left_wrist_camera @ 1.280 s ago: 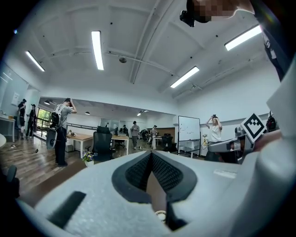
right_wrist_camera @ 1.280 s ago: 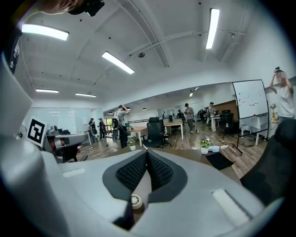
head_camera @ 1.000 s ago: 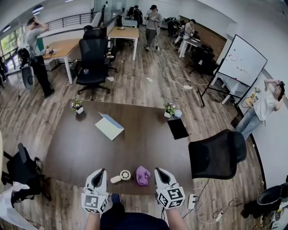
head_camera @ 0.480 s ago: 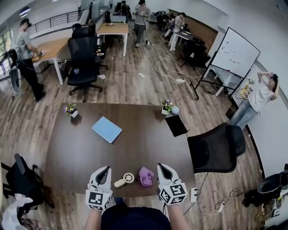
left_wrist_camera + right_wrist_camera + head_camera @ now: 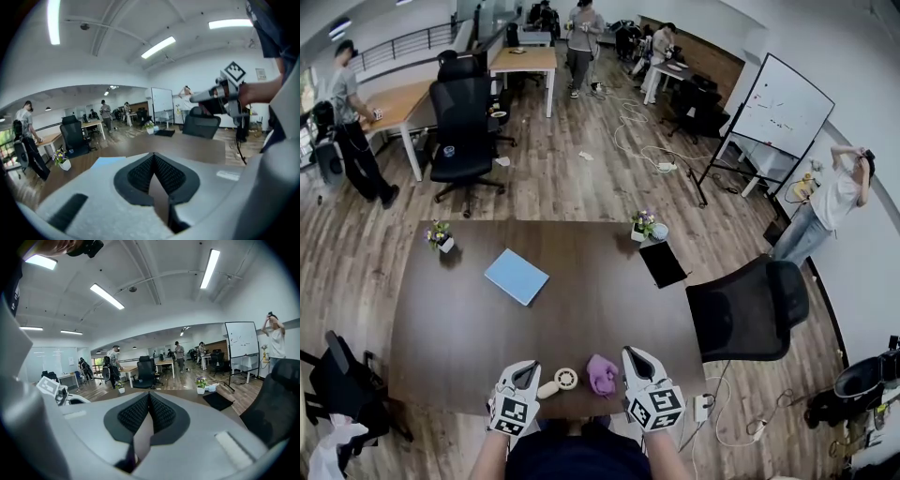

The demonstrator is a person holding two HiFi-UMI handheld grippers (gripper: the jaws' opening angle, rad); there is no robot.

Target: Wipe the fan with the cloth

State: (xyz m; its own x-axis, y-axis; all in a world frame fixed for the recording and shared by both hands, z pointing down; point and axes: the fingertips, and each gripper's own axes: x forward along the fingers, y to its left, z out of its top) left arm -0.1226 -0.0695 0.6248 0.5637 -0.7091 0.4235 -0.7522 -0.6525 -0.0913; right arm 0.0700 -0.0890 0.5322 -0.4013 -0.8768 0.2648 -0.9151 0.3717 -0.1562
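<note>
Looks along left gripper (image 5: 153, 155): black ribbed pads (image 5: 139, 174) pressed together at the tips. Shows dark brown table (image 5: 192, 147) beyond the jaws. Notes light blue book (image 5: 108, 161) flat on table at left, potted flowers (image 5: 61, 159) further left near the table edge. Finds second flower pot (image 5: 149, 126) and flat black mat (image 5: 164, 133) at far side, close together. Records black office chair (image 5: 201, 125) behind table at right. Catches right gripper (image 5: 194, 98) high at right, roughly level, marker cube (image 5: 234, 71) on top, held by a hand (image 5: 258, 91). Registers whiteboard (image 5: 161, 101) in background, person (image 5: 23, 124) standing far left.
</note>
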